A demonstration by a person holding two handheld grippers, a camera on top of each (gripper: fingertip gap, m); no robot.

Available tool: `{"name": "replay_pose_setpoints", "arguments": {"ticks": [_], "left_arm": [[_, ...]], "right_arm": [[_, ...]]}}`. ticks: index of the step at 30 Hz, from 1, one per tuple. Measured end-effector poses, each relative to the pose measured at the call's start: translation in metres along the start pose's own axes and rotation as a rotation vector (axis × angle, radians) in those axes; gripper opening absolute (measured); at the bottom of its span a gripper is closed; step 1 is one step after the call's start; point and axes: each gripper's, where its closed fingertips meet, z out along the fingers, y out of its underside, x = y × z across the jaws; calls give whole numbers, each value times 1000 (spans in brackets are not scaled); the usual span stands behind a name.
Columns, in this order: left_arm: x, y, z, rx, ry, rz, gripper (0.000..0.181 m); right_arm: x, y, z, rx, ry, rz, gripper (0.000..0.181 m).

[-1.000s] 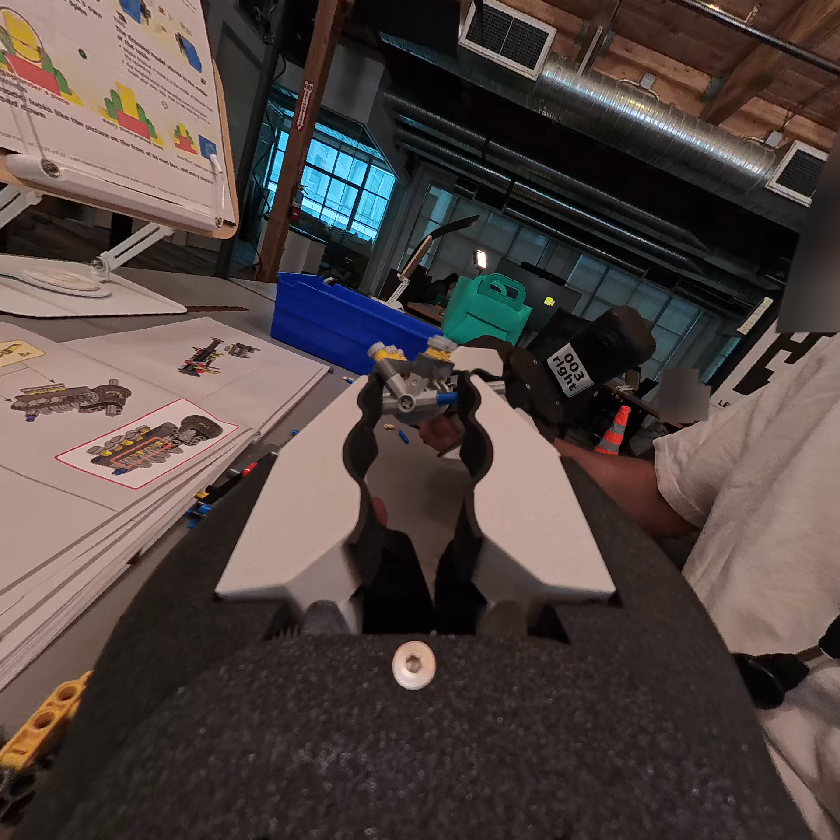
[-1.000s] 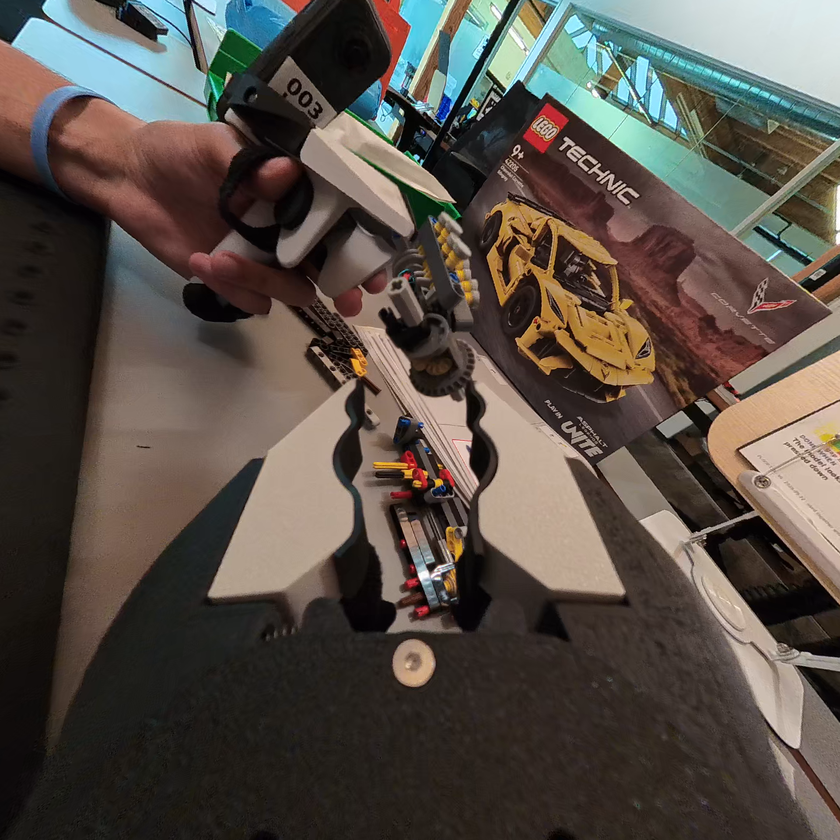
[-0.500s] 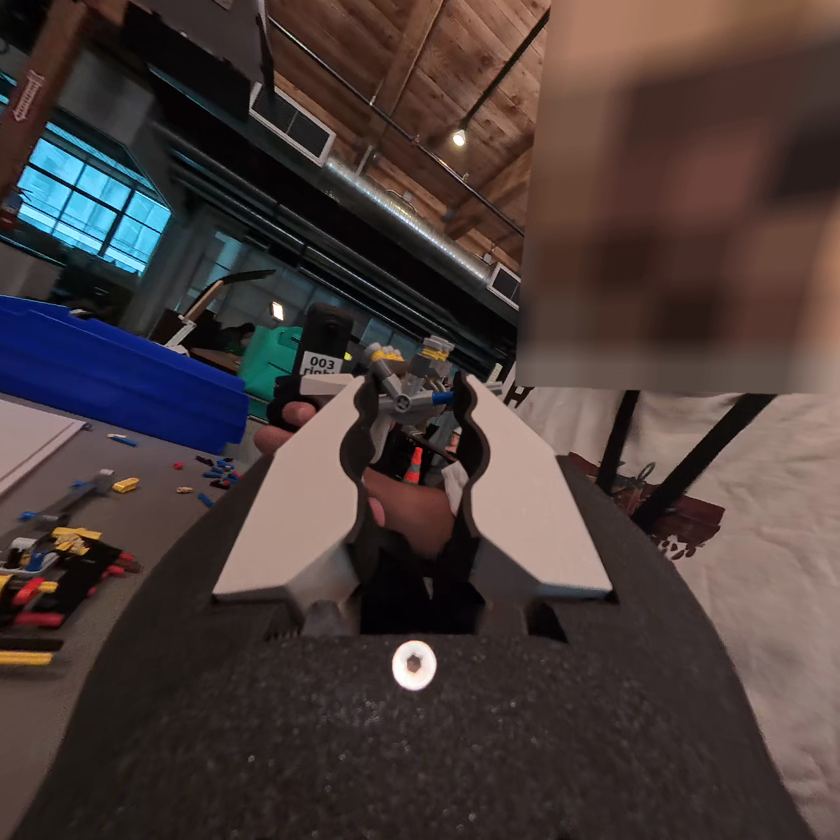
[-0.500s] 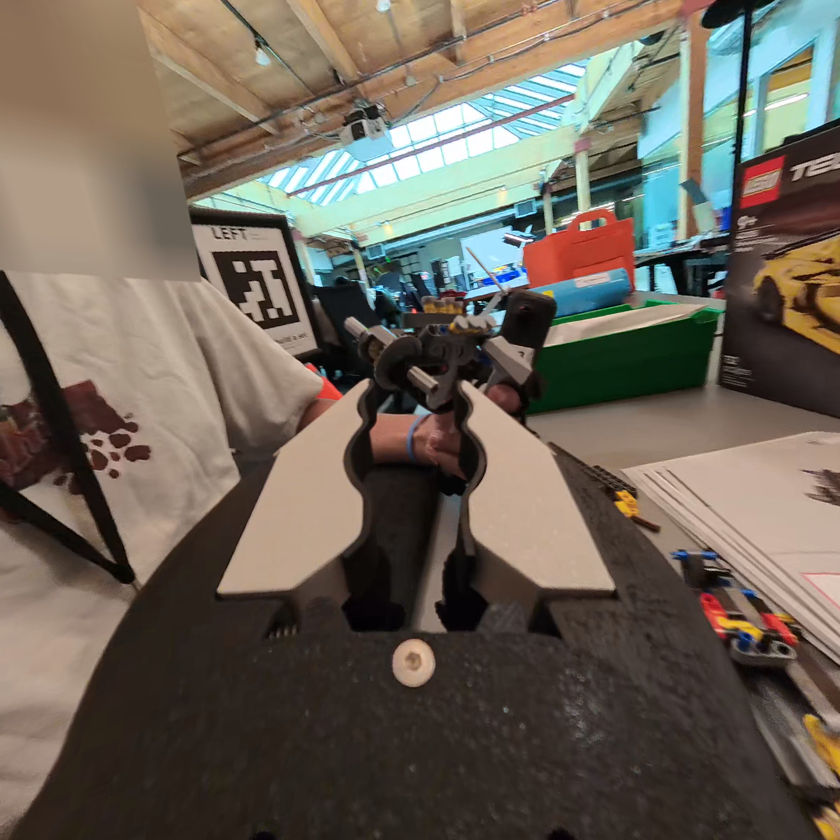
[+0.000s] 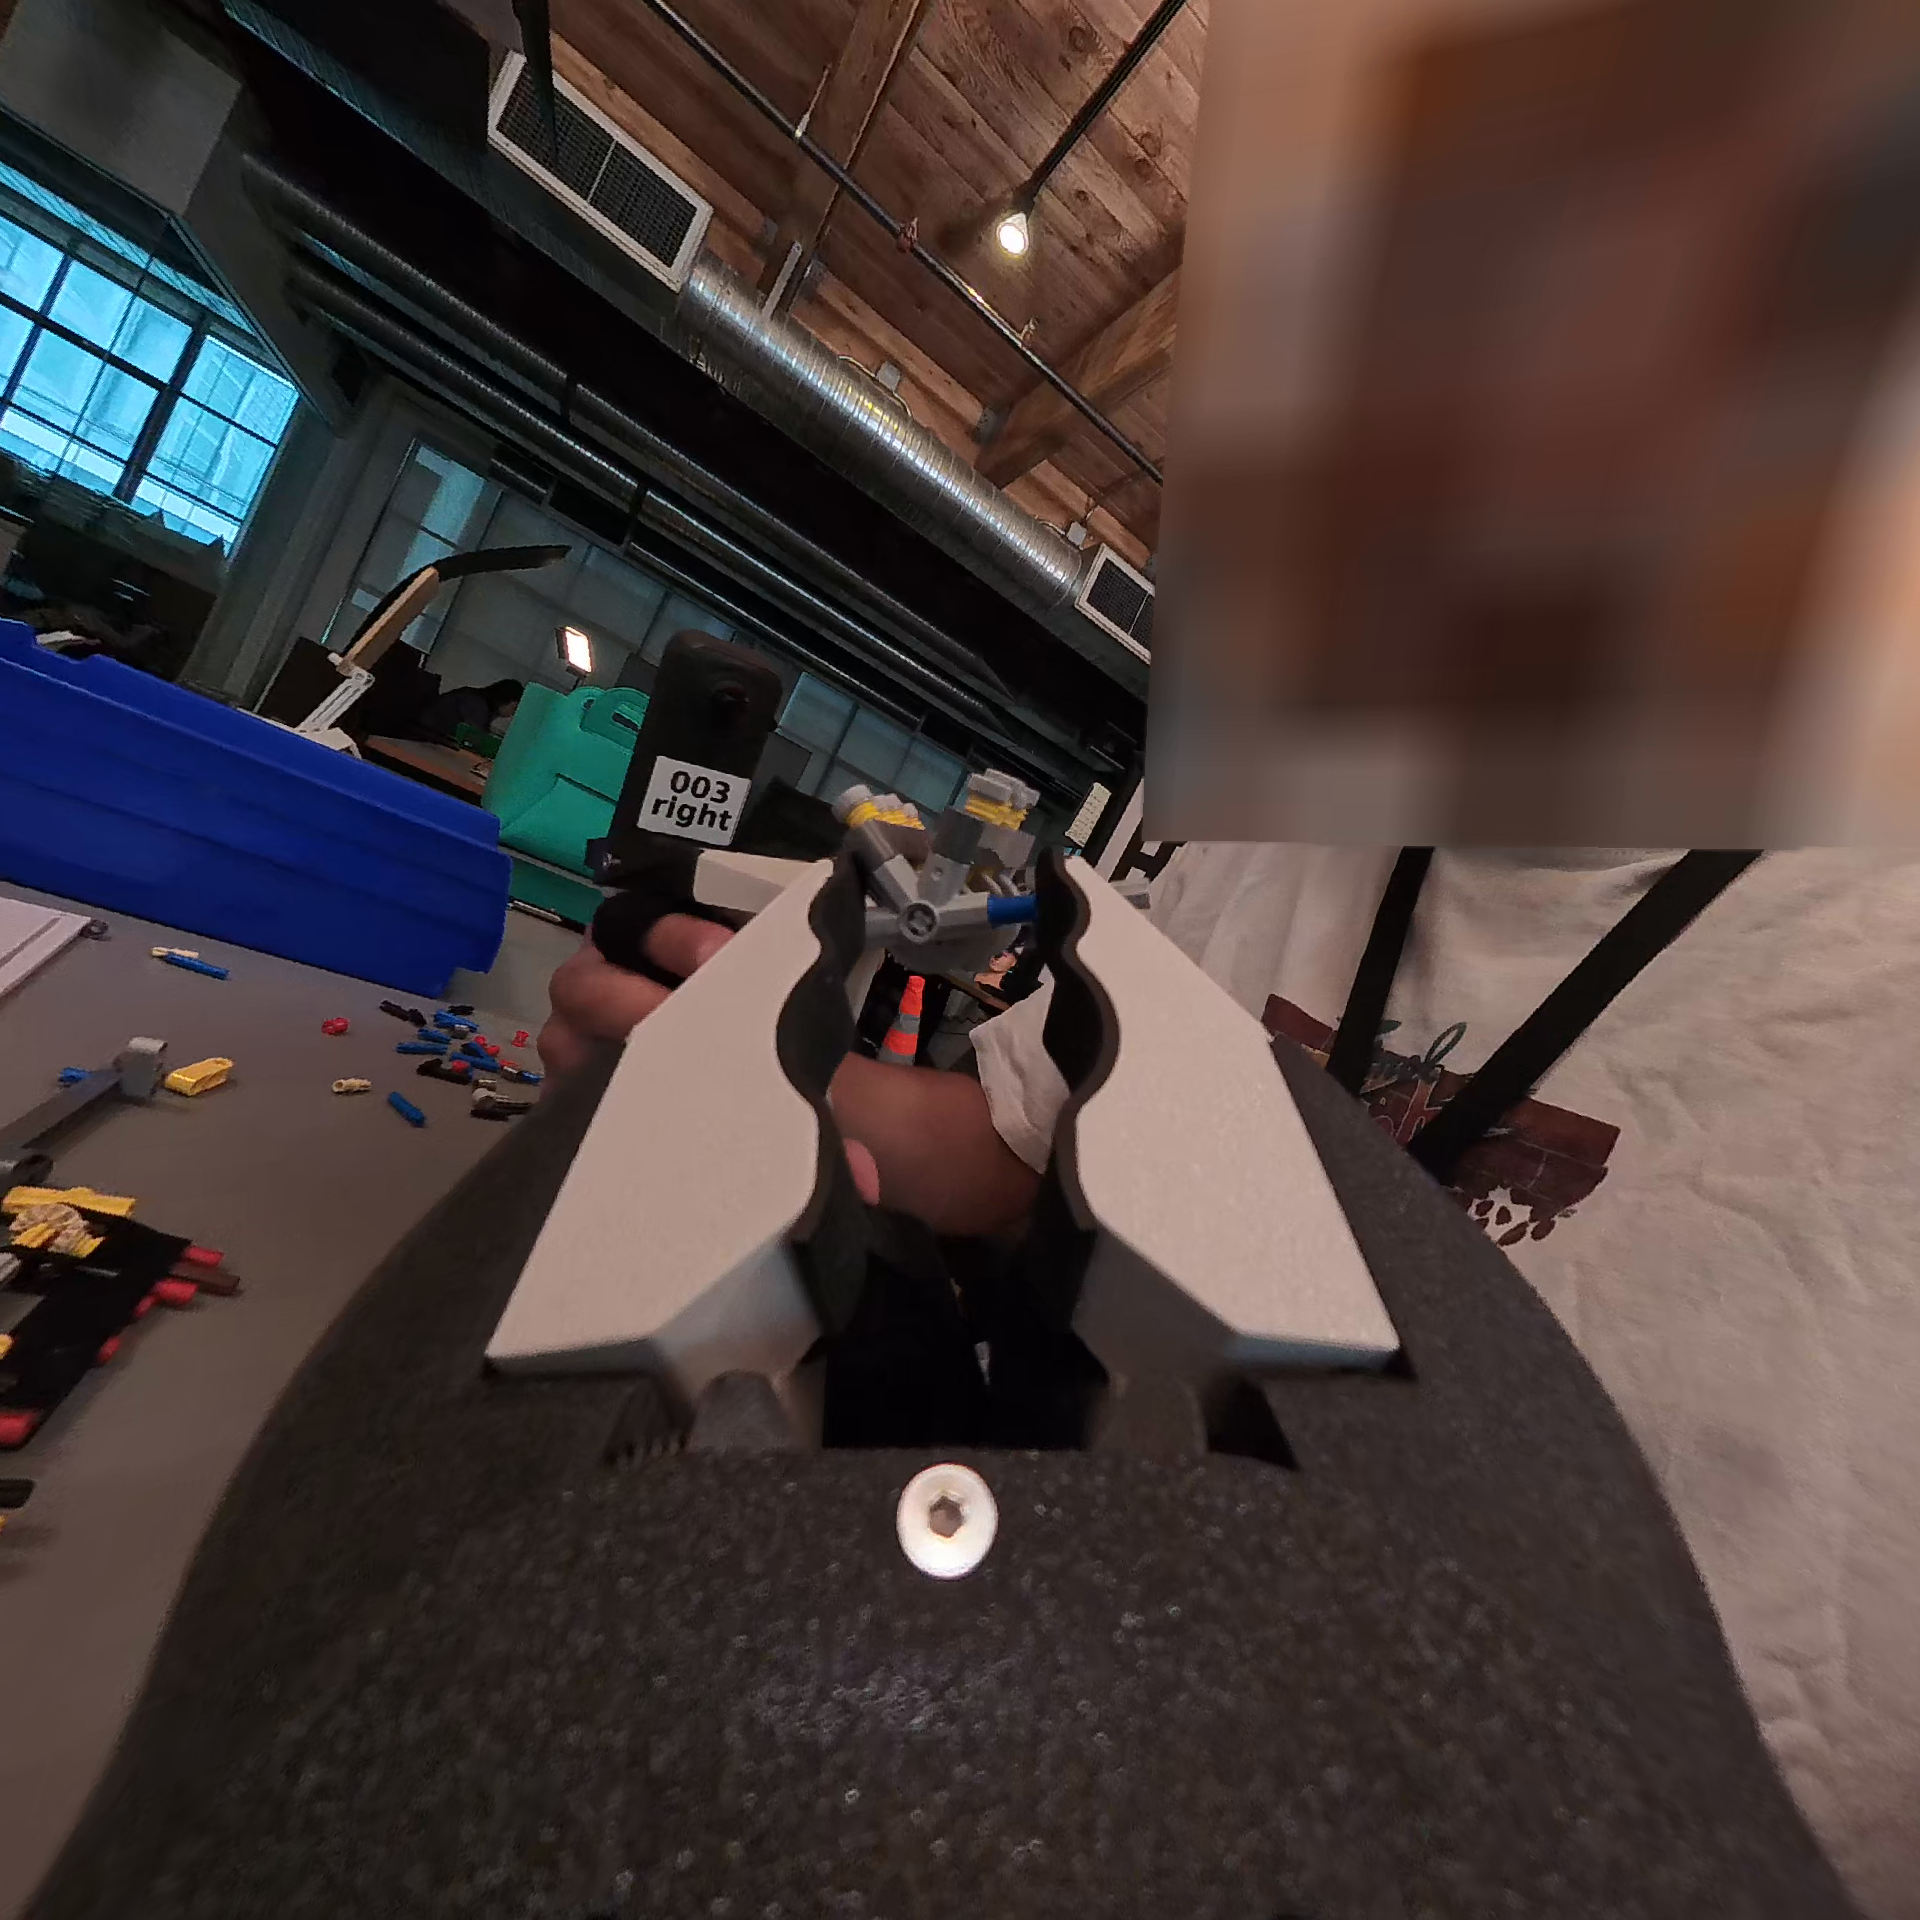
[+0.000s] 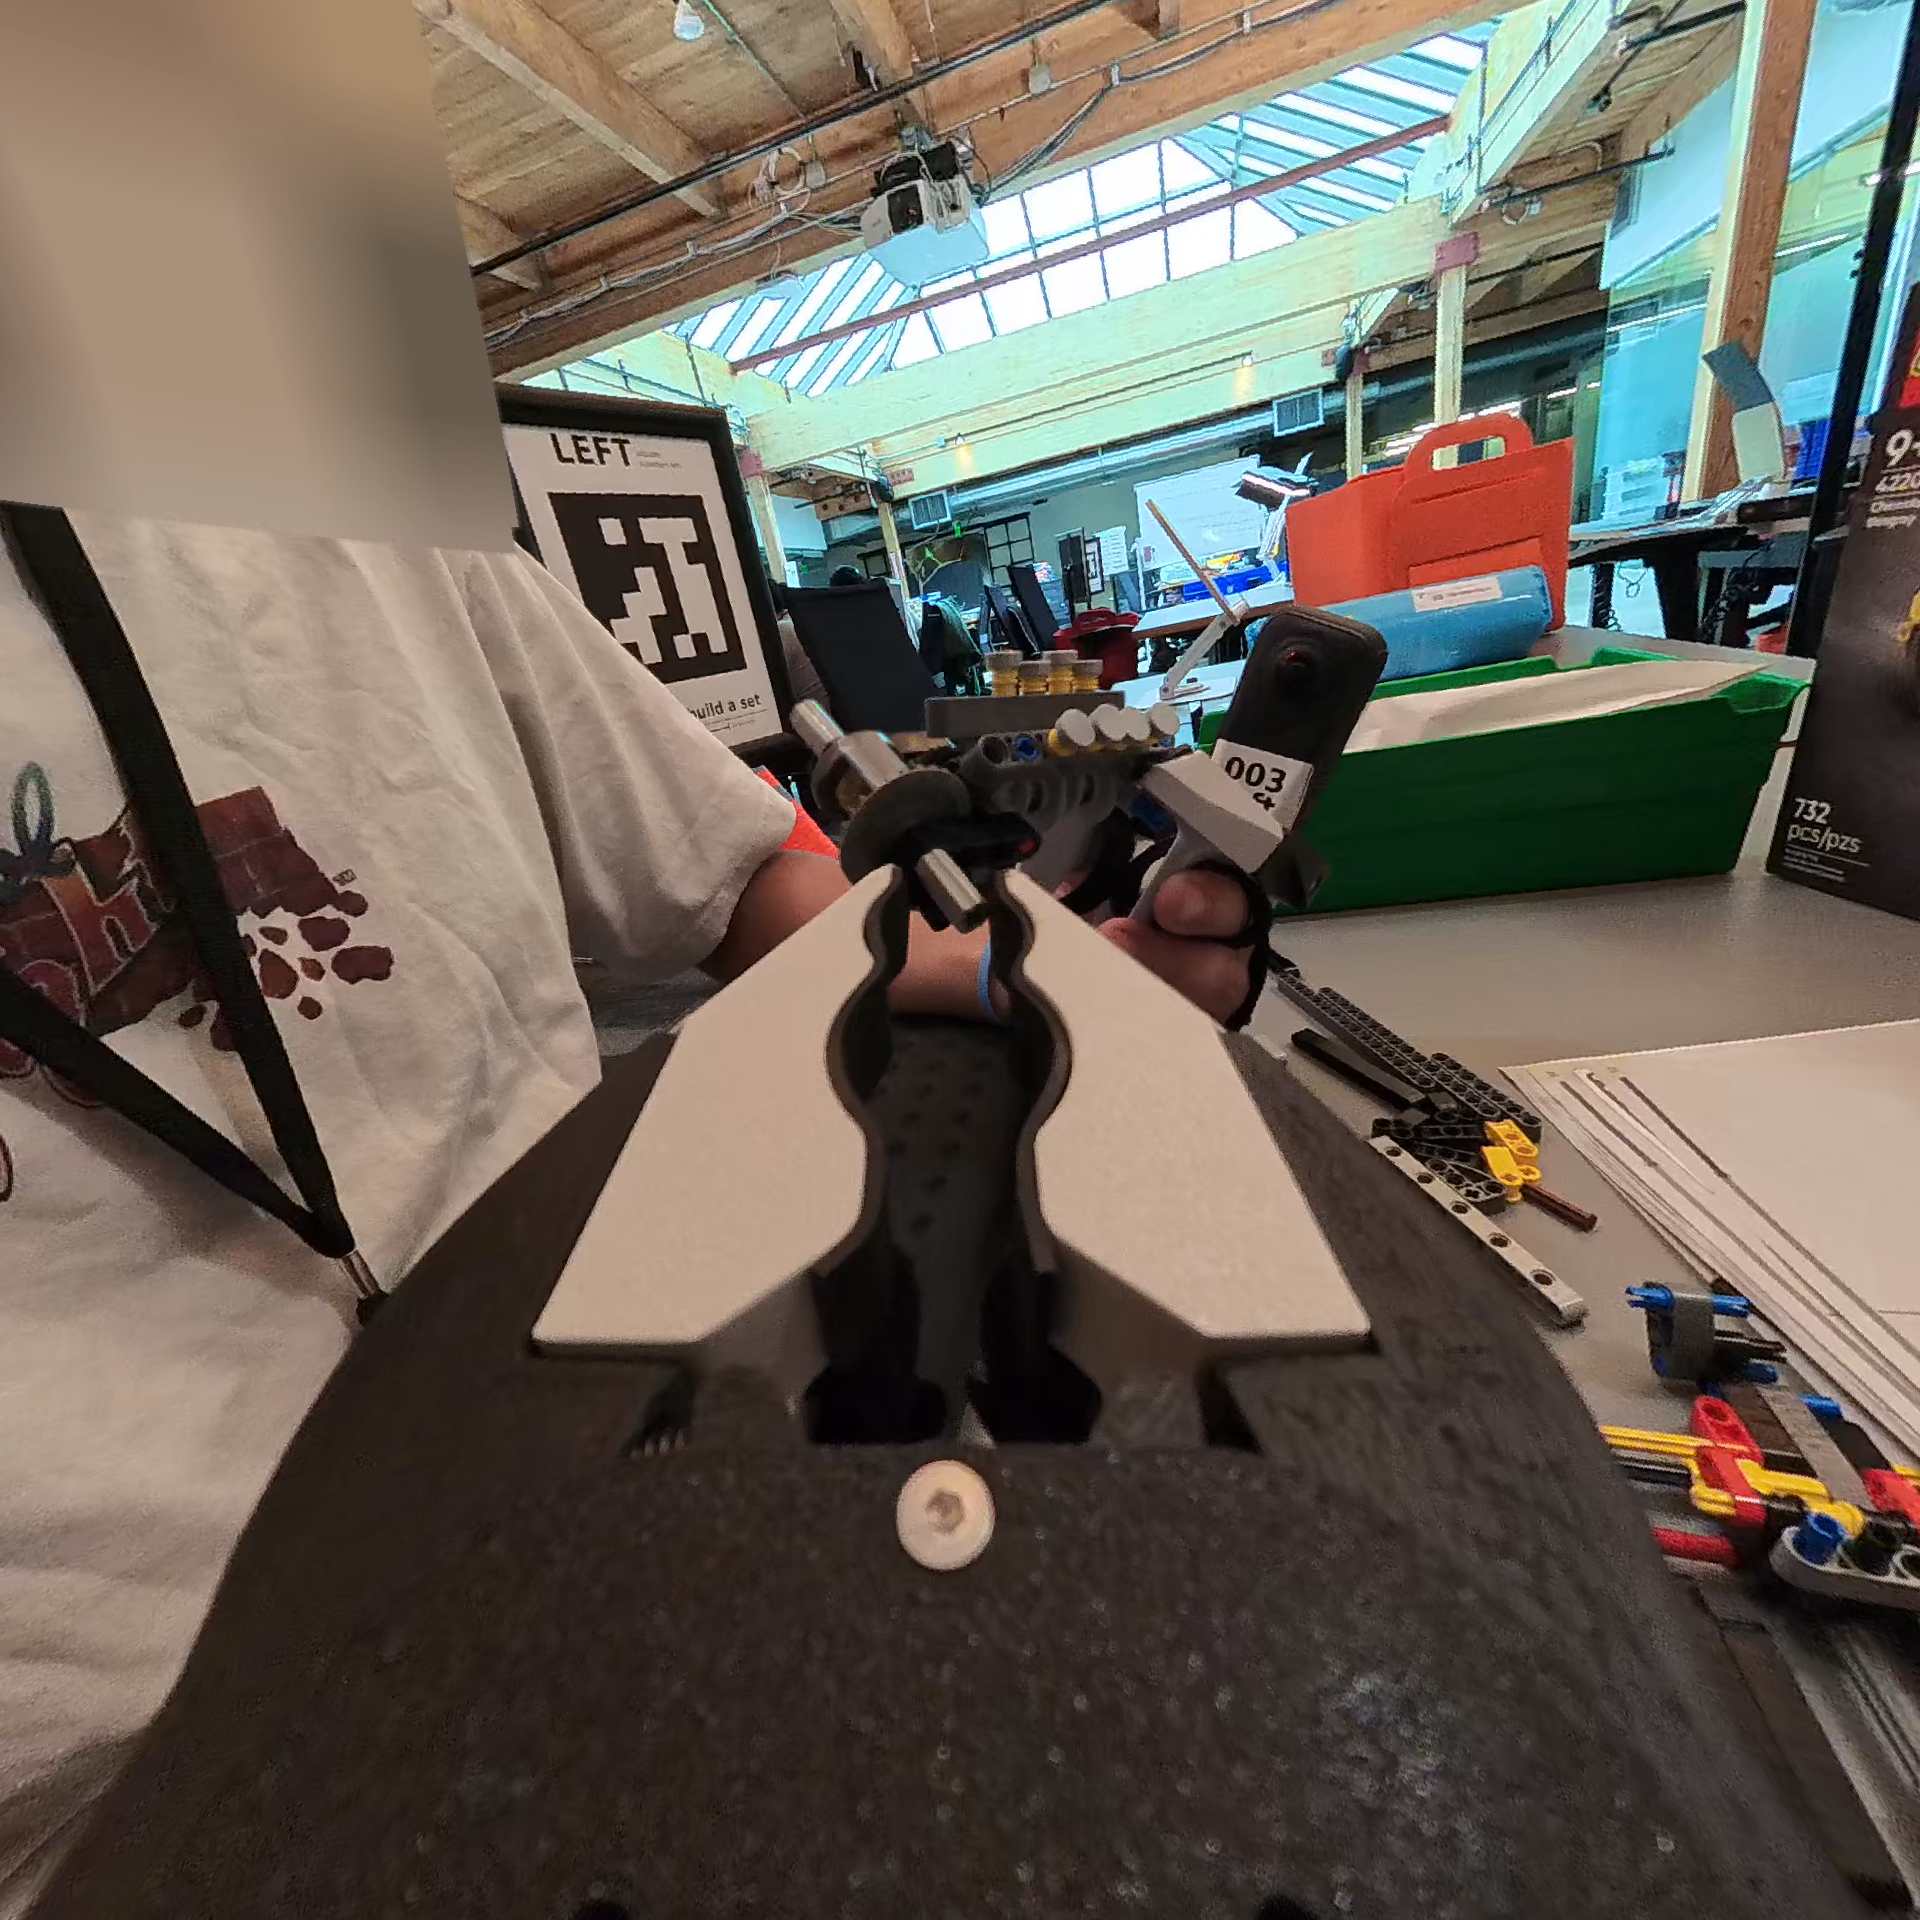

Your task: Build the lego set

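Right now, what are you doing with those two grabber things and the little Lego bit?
A person is building a Lego set with a gripper in each hand. The left gripper has its jaws shut on a small grey Lego assembly with yellow pins, held up in the air. The right gripper pinches the grey axle sticking out of the same assembly beside its dark gear. Loose pieces lie scattered on the grey table.

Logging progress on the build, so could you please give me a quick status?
Left gripper shut on engine subassembly, lifted off table. Right gripper closed on its grey axle. Nothing blocking.
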Motion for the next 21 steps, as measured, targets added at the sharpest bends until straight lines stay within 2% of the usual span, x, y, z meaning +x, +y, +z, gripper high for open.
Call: {"name": "replay_pose_setpoints", "arguments": {"ticks": [4, 7, 10, 14, 16, 19, 21], "left_arm": [[-6, 1, -1, -21, -26, -37, 31], [-26, 1, -10, -43, -148, -24, 27], [-38, 18, -14, -167, -228, -4, 26], [-60, 40, -30, -345, -456, 122, 43], [-65, 42, -42, -393, -571, 213, 40], [-53, 41, -41, -376, -638, 285, 31], [-52, 61, -44, -513, -698, 359, 26]], "right_arm": [[3, 2, -2, -17, -10, 75, 12], [17, 6, -8, -42, 72, 57, 11], [18, 18, -17, -128, 73, 27, 10], [30, 27, -28, -216, 168, -80, 6], [37, 40, -33, -280, 228, -118, 6], [39, 67, -37, -403, 284, -176, 6], [37, 81, -40, -464, 293, -220, 6]]}}
